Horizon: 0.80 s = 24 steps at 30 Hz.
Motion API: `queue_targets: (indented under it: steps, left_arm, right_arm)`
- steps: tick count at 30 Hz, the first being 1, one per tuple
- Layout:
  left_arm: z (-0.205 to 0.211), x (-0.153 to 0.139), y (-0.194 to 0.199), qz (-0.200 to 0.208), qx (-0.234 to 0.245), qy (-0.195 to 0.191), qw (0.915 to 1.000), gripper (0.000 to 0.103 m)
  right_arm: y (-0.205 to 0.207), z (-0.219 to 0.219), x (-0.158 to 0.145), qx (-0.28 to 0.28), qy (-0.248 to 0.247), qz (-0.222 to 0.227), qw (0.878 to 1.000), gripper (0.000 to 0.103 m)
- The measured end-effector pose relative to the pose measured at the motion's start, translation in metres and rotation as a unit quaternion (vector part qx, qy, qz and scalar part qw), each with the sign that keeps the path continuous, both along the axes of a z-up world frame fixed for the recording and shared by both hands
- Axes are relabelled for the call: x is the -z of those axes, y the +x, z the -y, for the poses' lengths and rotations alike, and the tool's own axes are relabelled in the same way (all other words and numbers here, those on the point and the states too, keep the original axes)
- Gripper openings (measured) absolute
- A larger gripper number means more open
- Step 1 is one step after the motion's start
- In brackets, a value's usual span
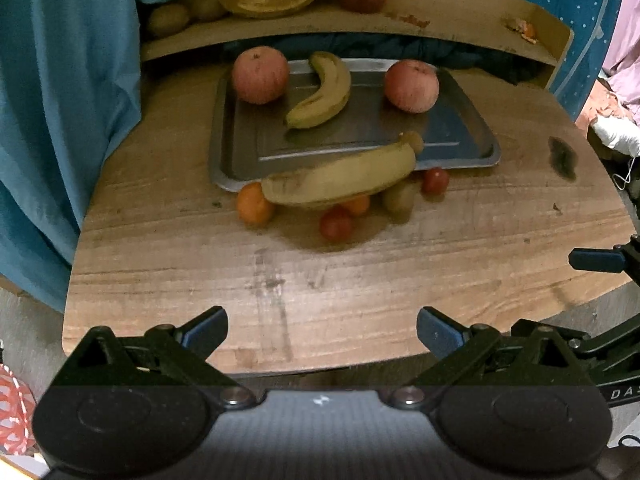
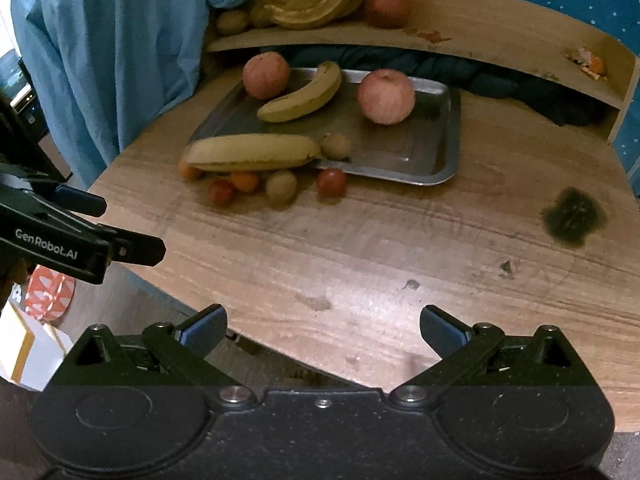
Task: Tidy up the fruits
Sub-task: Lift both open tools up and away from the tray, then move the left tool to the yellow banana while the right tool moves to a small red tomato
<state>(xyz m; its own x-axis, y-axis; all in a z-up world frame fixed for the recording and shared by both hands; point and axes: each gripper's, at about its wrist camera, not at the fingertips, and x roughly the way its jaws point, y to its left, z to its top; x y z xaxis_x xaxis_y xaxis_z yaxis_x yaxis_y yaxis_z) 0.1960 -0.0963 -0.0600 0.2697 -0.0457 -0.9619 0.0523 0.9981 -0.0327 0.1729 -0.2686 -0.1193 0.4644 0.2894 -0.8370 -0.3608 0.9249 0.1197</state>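
- Tongs first: through the left wrist camera my left tongs [image 1: 322, 330] gape wide with nothing between them, held over the near edge of the worktop [image 1: 360, 280].
- Same view: the metal tray [image 1: 360, 136] carries two apples [image 1: 261, 75] [image 1: 412, 86] and a banana [image 1: 322, 92]; a second banana [image 1: 340, 178] lies across the tray's front rim, on top of small fruits on the worktop: an orange [image 1: 253, 203], two tomatoes [image 1: 336, 224] [image 1: 436, 180], a kiwi [image 1: 398, 197].
- Right wrist camera: my right tongs [image 2: 323, 330] also stand spread and empty above the worktop, well apart from the fruit.
- Same view: a kiwi [image 2: 336, 146] sits inside the tray beside the front banana's tip.
- More fruit sits on the shelf [image 2: 480, 24] behind.
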Motion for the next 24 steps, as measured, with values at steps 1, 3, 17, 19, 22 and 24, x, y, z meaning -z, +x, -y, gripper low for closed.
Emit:
queue_targets:
  steps: [1,3,17,19,22,24]
  left_arm:
    - [0.0,0.0,0.0,-0.001,0.0,0.001,1.0,0.103]
    - [-0.001,0.0,-0.001,-0.003,-0.001,0.004,1.0,0.103]
    - [-0.02,0.0,0.007,-0.008,-0.011,0.022,0.9996,0.103]
    - [-0.024,0.0,0.01,-0.009,-0.013,0.024,0.9996,0.103]
    - [-0.031,0.001,0.016,-0.008,-0.015,0.027,0.9995,0.103]
    - [-0.035,0.001,0.02,-0.008,-0.013,0.029,0.9995,0.103]
  right_arm:
    - [0.0,-0.001,0.001,-0.002,0.0,-0.002,1.0,0.102]
    - [0.0,-0.002,0.001,-0.004,-0.002,-0.006,1.0,0.102]
    - [0.021,-0.019,0.005,-0.026,-0.004,-0.013,1.0,0.102]
    - [0.026,-0.023,0.005,-0.029,-0.004,-0.013,0.999,0.102]
    - [0.033,-0.029,0.006,-0.031,-0.005,-0.013,0.999,0.102]
    - [0.037,-0.032,0.006,-0.033,-0.005,-0.012,0.999,0.102]
